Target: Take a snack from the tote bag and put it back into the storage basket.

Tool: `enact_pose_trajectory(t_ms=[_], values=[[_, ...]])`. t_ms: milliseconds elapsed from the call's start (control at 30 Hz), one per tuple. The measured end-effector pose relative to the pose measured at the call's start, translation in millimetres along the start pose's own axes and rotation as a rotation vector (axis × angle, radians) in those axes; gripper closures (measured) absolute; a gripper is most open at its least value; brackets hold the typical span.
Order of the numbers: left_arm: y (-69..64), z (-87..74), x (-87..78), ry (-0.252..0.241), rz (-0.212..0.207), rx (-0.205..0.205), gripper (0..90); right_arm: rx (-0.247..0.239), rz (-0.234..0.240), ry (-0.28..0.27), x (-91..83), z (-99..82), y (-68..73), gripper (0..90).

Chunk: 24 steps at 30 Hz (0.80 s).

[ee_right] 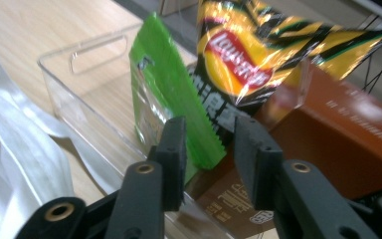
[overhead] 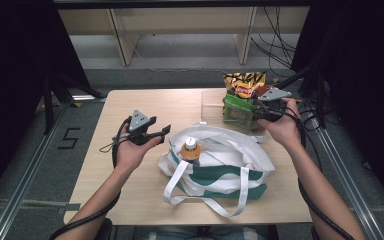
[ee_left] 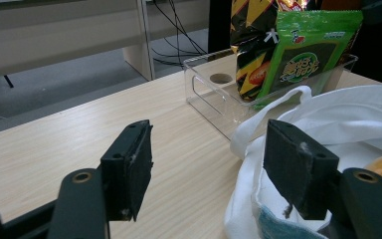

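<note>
A green snack packet [ee_right: 164,94] stands on edge in a clear plastic bin [ee_right: 74,74] at the table's far right. A yellow chips bag [ee_right: 248,55] and a brown box [ee_right: 348,119] sit behind it. My right gripper [ee_right: 210,137] is at the bin, its jaws apart around the packet's lower corner, and the pads are not pressing on it. In the high view the right gripper [overhead: 260,112] sits beside the green packet [overhead: 237,111]. My left gripper [overhead: 162,131] hovers open over the table, left of the tote bag, with nothing between its fingers [ee_left: 129,169].
A white and green tote bag [overhead: 220,165] lies open at the table's middle front, long handles trailing toward me. Inside it stands a bottle with an orange cap [overhead: 190,148]. Bare wooden table [overhead: 130,105] stretches to the left. Cables lie on the floor behind the table.
</note>
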State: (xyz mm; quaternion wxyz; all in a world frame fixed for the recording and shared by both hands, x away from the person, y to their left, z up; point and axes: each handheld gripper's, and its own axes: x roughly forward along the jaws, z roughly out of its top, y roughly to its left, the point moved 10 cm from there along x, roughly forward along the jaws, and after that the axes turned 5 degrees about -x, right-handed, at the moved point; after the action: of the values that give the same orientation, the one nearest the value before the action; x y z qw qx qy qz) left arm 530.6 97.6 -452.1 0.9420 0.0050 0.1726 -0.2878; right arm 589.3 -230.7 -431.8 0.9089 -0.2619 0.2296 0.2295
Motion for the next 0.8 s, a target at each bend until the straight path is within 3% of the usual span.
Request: enact_pose_trajectory(t_ms=[167, 333, 467, 567, 667, 700, 800], values=[[0.1, 2.7, -2.4, -0.015, 0.002, -0.007, 35.5, 0.055, -0.002, -0.050, -14.0, 9.0, 0.9, 57.7], [1.6, 4.9, -4.6, -0.031, 0.004, -0.013, 36.0, 0.141, 0.043, -0.116, -29.8, 15.5, 10.4, 50.6], [2.9, 3.6, -5.2, -0.030, 0.003, -0.019, 36.0, 0.161, 0.086, -0.175, -45.3, 21.2, 21.2, 47.3], [3.2, 2.3, -4.3, -0.029, -0.001, -0.018, 36.0, 0.188, 0.139, -0.186, -54.3, 23.7, 36.6, 45.6], [3.5, 1.9, -4.7, -0.028, 0.001, -0.019, 36.0, 0.176, 0.162, -0.203, -56.7, 27.5, 48.5, 45.1], [3.0, 2.7, -5.3, -0.031, 0.002, -0.021, 36.0, 0.190, 0.187, -0.189, -58.7, 27.7, 55.1, 45.0], [1.5, 6.0, -6.3, -0.037, 0.001, -0.015, 36.0, 0.173, 0.227, -0.219, -61.3, 34.6, 68.4, 44.3]])
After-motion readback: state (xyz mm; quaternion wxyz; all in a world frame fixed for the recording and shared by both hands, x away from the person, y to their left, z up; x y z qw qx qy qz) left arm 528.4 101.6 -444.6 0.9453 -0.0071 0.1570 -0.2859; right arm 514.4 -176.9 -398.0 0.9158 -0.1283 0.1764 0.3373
